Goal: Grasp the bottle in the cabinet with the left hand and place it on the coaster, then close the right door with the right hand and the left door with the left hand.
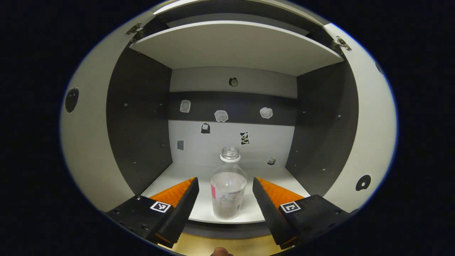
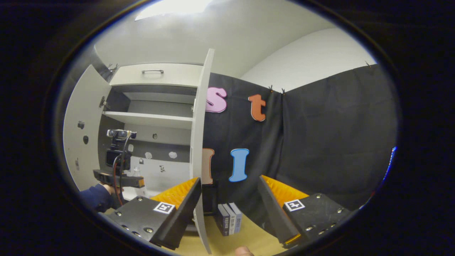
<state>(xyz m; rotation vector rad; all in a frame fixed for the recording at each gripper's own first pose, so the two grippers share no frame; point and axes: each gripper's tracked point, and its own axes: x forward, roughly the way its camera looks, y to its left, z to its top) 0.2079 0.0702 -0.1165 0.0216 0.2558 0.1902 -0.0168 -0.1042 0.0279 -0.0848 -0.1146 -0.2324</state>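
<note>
While bottle stands near shelf edge, left gripper gapes wide, untouching; right gripper wide, empty.

inventory count, cabinet and booth

one bottle on the lower shelf; two open cabinet doors, left door and right door; one upper shelf; one drawer handle; three upright books; two grippers, left gripper and right gripper.
</note>
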